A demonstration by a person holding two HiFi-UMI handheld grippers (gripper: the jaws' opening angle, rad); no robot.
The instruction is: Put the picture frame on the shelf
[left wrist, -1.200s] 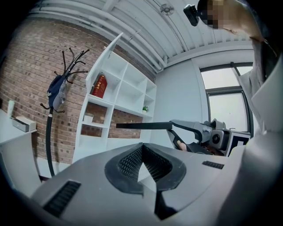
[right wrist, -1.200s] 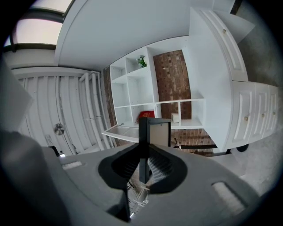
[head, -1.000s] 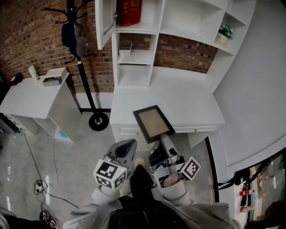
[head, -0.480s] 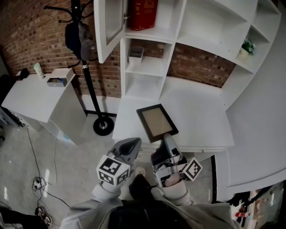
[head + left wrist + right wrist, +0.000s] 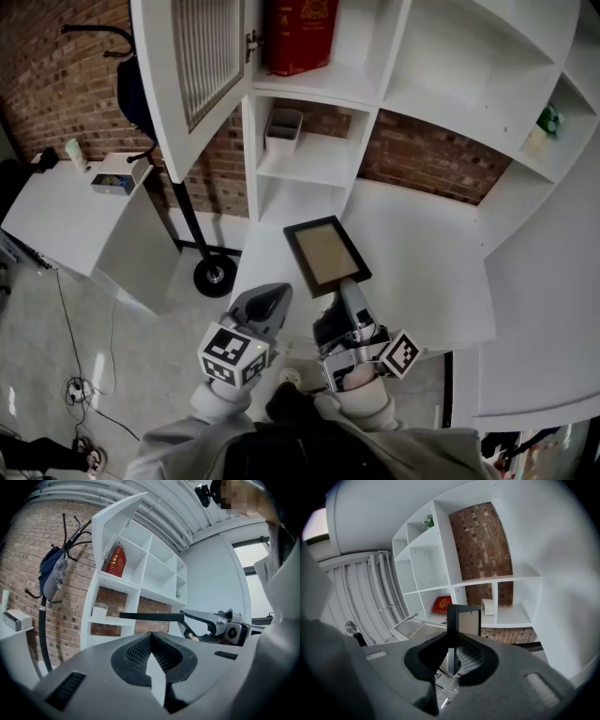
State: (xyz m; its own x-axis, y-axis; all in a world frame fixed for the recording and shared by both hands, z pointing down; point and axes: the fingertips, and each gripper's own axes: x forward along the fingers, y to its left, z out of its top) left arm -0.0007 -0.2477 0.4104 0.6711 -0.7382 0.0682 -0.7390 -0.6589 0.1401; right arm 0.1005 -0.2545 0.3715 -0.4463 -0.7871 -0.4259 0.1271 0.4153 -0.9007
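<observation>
The picture frame (image 5: 325,255) is black with a tan panel and lies nearly flat in the air over the front of the white counter (image 5: 422,244). My right gripper (image 5: 349,292) is shut on its near edge. In the right gripper view the frame (image 5: 466,620) stands up out of the jaws, before the white shelf unit (image 5: 506,597). My left gripper (image 5: 270,298) is beside it on the left, shut and holding nothing. From the left gripper view the frame (image 5: 150,616) shows edge-on, level, with the shelf unit (image 5: 117,602) behind it.
The shelf unit (image 5: 314,159) holds a red box (image 5: 300,33) up top, a small white bin (image 5: 281,127) below and a plant (image 5: 547,120) at the right. Its slatted door (image 5: 192,75) hangs open. A coat stand (image 5: 202,248) and a white desk (image 5: 56,211) are at the left.
Both grippers and the frame have moved toward the shelf unit, which now fills more of the head view. The frame has passed from the counter's front edge to above it. The grip is unchanged.
</observation>
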